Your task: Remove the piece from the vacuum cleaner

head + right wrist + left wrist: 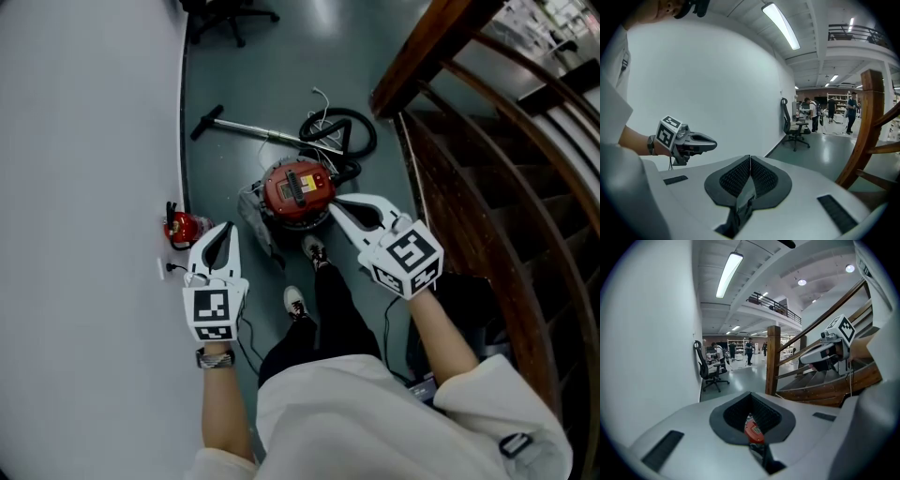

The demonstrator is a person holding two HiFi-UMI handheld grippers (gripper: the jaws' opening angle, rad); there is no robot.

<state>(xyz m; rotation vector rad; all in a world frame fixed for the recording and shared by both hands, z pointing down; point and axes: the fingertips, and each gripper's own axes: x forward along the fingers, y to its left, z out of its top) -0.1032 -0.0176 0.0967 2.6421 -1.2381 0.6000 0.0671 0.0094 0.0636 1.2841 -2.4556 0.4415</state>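
Grey-green floor (281,66) ran between a white wall (84,141) and a wooden staircase (487,141) in the head view. The red vacuum cleaner (298,190) sat on that floor, with its black hose (349,127) coiled beyond it and a metal wand (246,127) lying past that. A label on its lid was too small to read. Each gripper's cube bore only black-and-white square markers (no words). The right gripper (336,205) had its fingertips at the cleaner's near edge; whether they touched it I could not tell. The left gripper (226,230) had its fingertips off to the cleaner's left, apart from it and near a small red object (183,227) by the wall.

Seen from the left gripper view, the ribbed pads (764,413) were pressed together with nothing between them. The red cleaner showed below and beyond them, through the gap under the jaws. An office chair (710,371) stood further off.

From the right gripper view, its jaws were likewise clenched on nothing, pad against pad. The left gripper hung off to their left.
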